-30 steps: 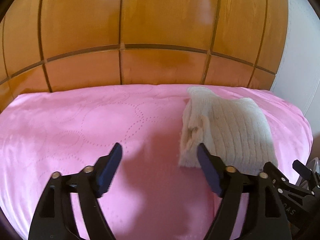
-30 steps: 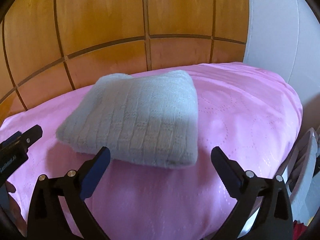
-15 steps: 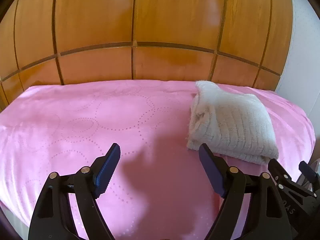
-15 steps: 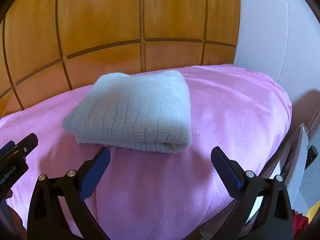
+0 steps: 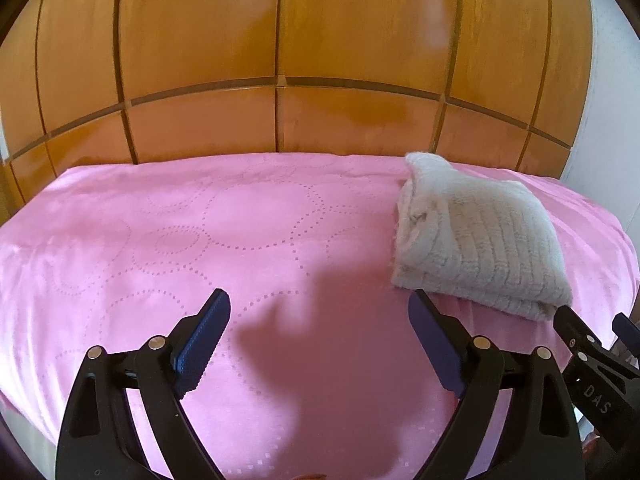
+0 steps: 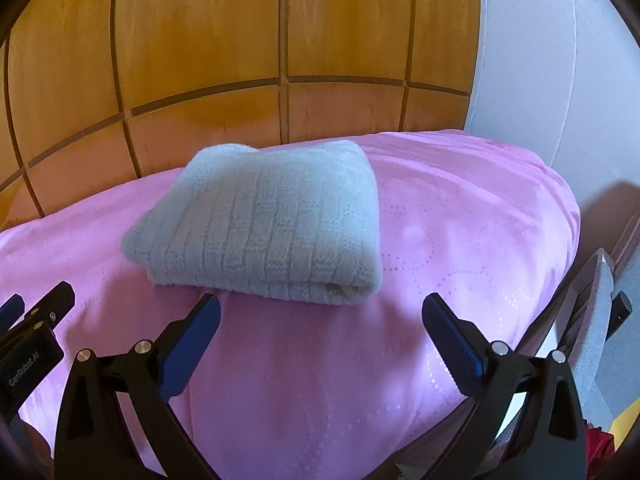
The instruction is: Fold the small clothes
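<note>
pink dotted bedspread against orange wood panel wall. folded white knit sweater lies at far right of bed, untouched. left gripper jaws just opened wide, nothing between; right gripper wide, empty, near sweater's front edge.

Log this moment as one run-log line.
stage: fold done, release | left gripper: jaws just been opening, empty | right gripper: open, empty | folded knit garment: flat on pink bedspread, untouched
</note>
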The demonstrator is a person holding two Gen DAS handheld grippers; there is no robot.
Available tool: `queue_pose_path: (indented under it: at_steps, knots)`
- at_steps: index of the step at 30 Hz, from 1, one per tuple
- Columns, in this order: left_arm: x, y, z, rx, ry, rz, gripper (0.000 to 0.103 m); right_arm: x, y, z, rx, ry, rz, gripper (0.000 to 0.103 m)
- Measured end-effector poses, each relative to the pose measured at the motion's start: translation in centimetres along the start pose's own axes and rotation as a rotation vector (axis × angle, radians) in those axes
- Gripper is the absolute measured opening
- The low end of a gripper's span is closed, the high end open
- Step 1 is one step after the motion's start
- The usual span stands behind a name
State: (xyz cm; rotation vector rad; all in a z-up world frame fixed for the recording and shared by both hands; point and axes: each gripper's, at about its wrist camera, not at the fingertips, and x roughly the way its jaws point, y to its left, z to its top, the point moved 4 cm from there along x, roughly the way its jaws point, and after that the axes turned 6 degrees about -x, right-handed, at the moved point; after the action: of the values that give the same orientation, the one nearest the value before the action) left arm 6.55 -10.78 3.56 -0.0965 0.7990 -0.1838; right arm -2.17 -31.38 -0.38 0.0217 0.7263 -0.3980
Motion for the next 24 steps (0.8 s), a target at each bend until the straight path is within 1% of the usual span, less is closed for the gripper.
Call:
queue_pose_path:
  at_steps: [6, 13, 20, 24]
  knots:
    - [0.0, -0.3, -0.2, 0.014, -0.010, 0.004, 0.094, 0.1, 0.1, -0.4, -0.004, -0.005, -0.004, 0.101]
    - [0.5, -0.3, -0.6, 0.026, 0.010, 0.014, 0.099, 0.8, -0.1, -0.7, -0.004, 0.004, -0.001, 0.101]
    - [0.6, -0.5, -0.7, 0.036, 0.012, 0.016, 0.099, 1.3, -0.2, -0.8, -0.002, 0.010, 0.016, 0.101]
    - [0.3, -0.5, -0.7, 0.040, 0.000, 0.015, 0.099, 1.4, -0.2, -0.9, -0.002, 0.019, 0.020, 0.101]
